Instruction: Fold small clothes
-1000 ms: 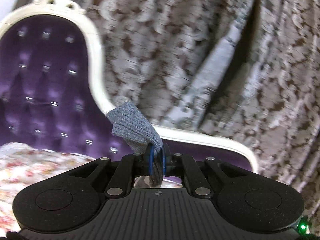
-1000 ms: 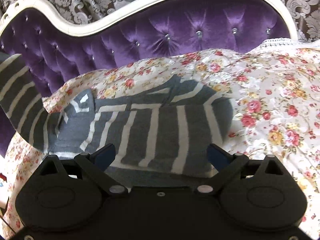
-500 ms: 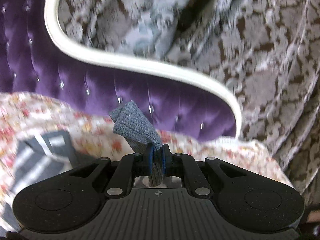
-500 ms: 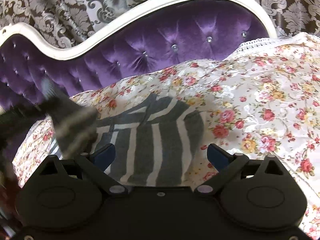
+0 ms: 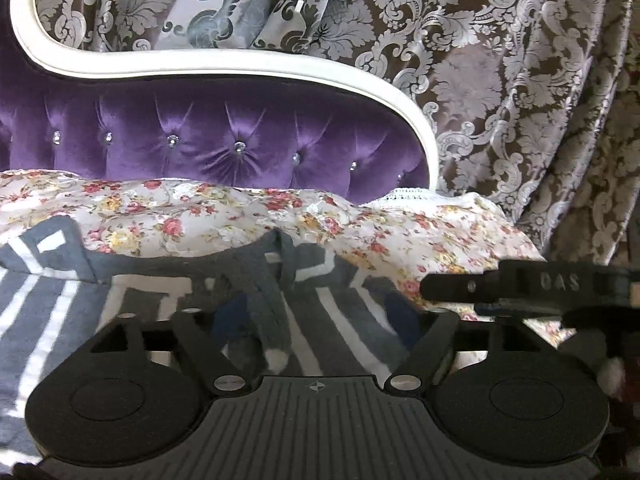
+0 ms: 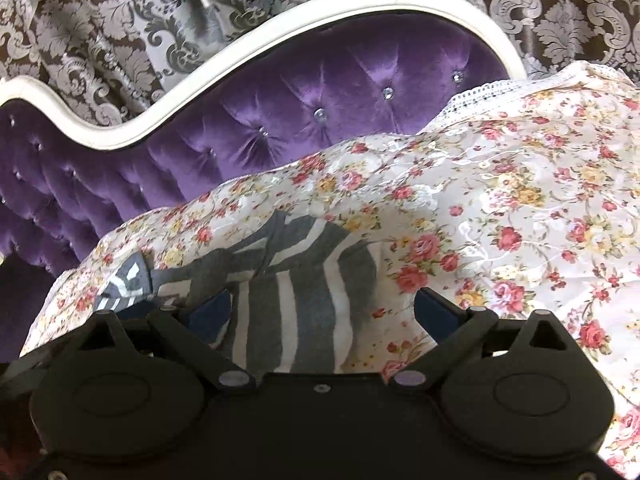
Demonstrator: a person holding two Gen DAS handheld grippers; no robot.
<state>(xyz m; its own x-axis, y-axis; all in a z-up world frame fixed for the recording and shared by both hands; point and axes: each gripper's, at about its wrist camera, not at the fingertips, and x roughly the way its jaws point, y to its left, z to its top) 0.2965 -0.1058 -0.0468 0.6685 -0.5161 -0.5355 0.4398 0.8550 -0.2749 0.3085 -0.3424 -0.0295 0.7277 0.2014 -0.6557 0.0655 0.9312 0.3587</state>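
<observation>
While the left claw hangs low at the bottom centre of its own view, its jaws are opening, and a narrow grey strip of the striped garment lies between them, loose and no longer pressed by the blue pads. The garment, grey with white stripes, lies spread on the floral bedspread in the lower half of both views, just in front of the purple tufted headboard. In the right wrist view the right claw stands wide open over the garment's near edge and holds nothing; its left pad sits over grey cloth and its right pad over bare bedspread. The step in hand appears to be laying a folded-over part down on the body of the garment. To do it well, the left claw should finish opening fully before it lifts, then draw straight back, so the strip does not snag on a pad and pull the fold askew. The right claw, seen as a dark bar at the middle right of the left view, could steady or smooth the fold's edge, provided it keeps clear of the left.
</observation>
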